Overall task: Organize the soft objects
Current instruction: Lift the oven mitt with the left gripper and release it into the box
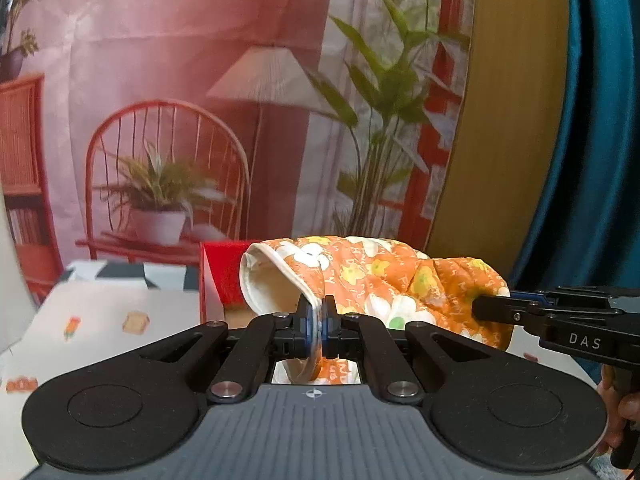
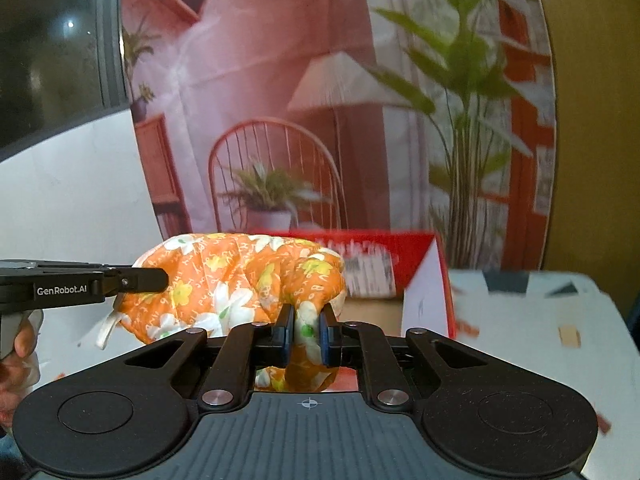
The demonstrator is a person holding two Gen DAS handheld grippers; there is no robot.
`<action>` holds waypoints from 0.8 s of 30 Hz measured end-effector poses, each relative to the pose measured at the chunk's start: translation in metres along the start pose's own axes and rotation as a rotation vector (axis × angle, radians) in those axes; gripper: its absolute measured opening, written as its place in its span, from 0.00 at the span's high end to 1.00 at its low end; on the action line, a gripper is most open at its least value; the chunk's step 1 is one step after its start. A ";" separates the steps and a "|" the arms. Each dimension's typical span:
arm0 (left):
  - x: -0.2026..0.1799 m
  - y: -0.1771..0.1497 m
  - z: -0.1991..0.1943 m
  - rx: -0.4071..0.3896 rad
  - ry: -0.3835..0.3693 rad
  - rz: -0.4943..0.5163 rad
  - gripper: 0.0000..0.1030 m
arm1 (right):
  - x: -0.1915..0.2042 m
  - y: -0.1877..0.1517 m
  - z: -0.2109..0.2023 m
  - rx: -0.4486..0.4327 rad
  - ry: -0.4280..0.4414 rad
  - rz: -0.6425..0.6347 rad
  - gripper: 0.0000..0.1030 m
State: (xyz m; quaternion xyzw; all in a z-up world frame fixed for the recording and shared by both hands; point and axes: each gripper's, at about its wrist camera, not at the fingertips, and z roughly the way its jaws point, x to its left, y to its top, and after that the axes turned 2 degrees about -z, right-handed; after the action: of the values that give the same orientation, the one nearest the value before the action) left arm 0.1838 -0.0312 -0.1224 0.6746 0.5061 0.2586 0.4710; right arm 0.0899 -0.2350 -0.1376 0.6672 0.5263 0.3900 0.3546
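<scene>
Held aloft just in front of the red box (image 1: 212, 276): orange floral mitt (image 1: 372, 276), long axis strung sideways between both claws. Left gripper (image 1: 319, 320) pinched nearly closed on the cream-lined cuff edge, right gripper (image 2: 307, 330) clamped around a thicker fold at the closed end, neither nearer the box. Box interior mostly hidden behind the mitt; contents impossible to tell.

Orange floral oven mitt (image 1: 372, 280), horizontal, cream-lined opening leftward
</scene>
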 end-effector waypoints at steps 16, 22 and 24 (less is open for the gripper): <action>0.022 0.030 0.152 0.269 0.034 -0.004 0.95 | -0.026 0.035 0.148 0.196 -0.085 -0.100 0.89; 0.029 0.014 0.183 0.412 0.014 0.034 0.95 | -0.041 0.016 0.193 0.379 -0.079 0.014 0.89; 0.032 0.009 0.186 0.443 0.009 0.029 0.95 | -0.044 0.009 0.199 0.418 -0.076 0.058 0.89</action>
State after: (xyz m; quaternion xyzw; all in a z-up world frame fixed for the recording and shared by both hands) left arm 0.3530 -0.0715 -0.1975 0.7677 0.5428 0.1508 0.3054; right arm 0.2653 -0.2923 -0.2249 0.7555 0.5624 0.2569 0.2167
